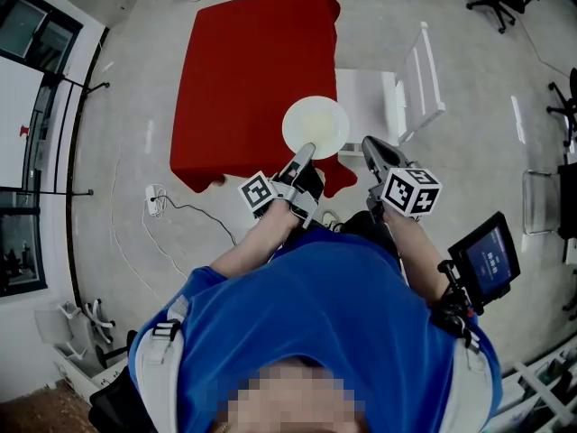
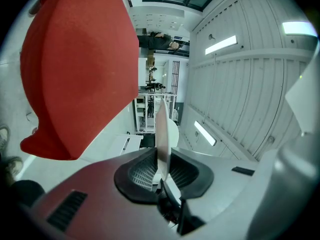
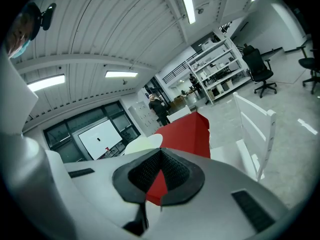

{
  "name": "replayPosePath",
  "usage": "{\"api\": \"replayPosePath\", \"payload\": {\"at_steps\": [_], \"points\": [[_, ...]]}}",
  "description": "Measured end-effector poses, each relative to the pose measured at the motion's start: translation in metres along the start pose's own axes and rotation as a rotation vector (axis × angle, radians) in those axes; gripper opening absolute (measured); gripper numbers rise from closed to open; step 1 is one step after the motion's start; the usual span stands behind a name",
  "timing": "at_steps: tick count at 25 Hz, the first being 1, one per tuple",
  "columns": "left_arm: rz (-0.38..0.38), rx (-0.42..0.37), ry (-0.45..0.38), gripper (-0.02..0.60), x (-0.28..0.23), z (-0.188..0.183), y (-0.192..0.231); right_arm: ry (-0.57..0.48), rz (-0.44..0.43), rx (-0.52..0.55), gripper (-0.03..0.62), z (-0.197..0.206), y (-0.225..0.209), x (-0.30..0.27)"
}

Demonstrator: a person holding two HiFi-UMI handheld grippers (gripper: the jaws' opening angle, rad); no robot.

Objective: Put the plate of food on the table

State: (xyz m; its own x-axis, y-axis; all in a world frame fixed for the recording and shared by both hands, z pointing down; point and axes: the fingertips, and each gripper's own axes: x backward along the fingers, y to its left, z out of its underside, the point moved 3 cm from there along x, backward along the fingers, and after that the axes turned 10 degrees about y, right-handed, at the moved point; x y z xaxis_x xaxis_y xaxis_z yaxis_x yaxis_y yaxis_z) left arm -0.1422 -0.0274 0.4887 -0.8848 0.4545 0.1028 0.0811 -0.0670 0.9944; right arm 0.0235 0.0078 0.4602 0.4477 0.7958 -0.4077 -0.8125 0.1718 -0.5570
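- Left gripper (image 1: 303, 159) is clamped on the near rim of the plate (image 1: 315, 126). In the left gripper view the rim sits edge-on between the pads.
- Right gripper (image 1: 372, 145) is closed on nothing, at 3 o'clock of the left one, clear of the plate.
- Plate looks airborne over the 5 o'clock corner of the red table (image 1: 243, 70), with a white chair (image 1: 419, 79) at its 2 o'clock.
- My read: carry phase, not set down yet.
- It's a one-sided rim grip, so hold the plate level.
- Carry on toward 11 o'clock until the whole base is inside the cloth edge. Lower it flat and release only once it rests.
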Motion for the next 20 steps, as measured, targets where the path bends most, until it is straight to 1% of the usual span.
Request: {"api": "replayPosePath", "payload": {"at_steps": [5,8,10,20], "points": [[-0.020,-0.005,-0.018,0.063,-0.006,-0.014,0.006,0.002,-0.013,-0.004,0.002,-0.014,-0.011,-0.017],[-0.032,-0.007,-0.048,0.063,-0.038,-0.040,0.019,0.014,-0.034,-0.002,0.002,-0.041,-0.040,-0.047],[-0.037,-0.006,-0.065,0.063,-0.051,-0.052,0.024,0.023,-0.045,0.000,0.002,-0.051,-0.051,-0.061],[-0.046,-0.021,-0.118,0.063,-0.039,-0.056,0.022,0.041,-0.093,0.007,0.002,-0.050,-0.039,-0.066]]}}
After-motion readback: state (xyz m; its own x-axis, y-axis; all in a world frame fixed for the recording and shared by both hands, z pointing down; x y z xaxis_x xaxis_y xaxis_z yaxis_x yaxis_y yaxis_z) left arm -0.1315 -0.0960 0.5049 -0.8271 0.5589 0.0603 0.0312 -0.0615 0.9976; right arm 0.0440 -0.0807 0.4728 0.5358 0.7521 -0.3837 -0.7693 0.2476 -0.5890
